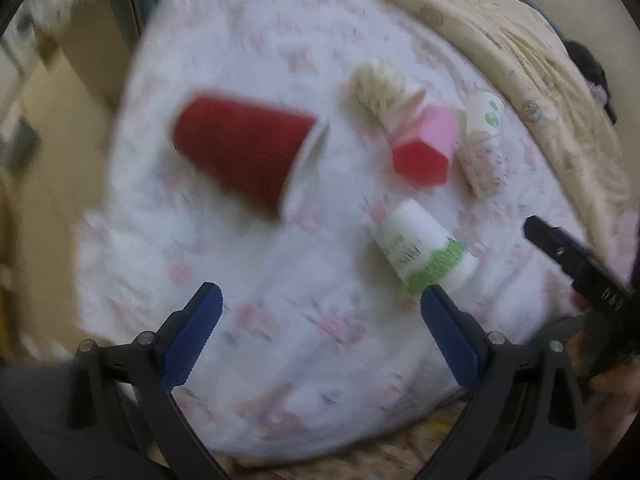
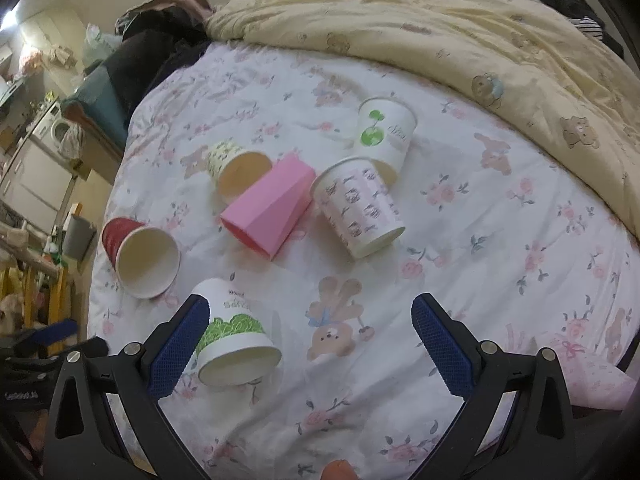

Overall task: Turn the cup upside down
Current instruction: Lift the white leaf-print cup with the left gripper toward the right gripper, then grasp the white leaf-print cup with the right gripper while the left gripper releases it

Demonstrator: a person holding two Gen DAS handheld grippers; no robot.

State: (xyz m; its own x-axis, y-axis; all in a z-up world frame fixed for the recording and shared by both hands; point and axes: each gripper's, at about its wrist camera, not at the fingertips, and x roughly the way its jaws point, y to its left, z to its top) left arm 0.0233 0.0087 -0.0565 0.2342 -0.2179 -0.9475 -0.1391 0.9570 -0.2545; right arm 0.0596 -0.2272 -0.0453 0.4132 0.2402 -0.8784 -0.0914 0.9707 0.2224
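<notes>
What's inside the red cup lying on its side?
In the right wrist view the red cup shows a plain cream interior with nothing visible in it. The very bottom is shadowed, so I can't fully confirm.

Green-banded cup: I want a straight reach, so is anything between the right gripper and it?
Nothing visible. The green-banded cup lies on its side beside the open right gripper, only bedsheet between.

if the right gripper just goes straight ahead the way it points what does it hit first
Probably the floral bedsheet itself: the open right gripper has only sheet between its fingers. The green-and-white cup lies beside its left finger and might get brushed; depth is unclear.
</notes>
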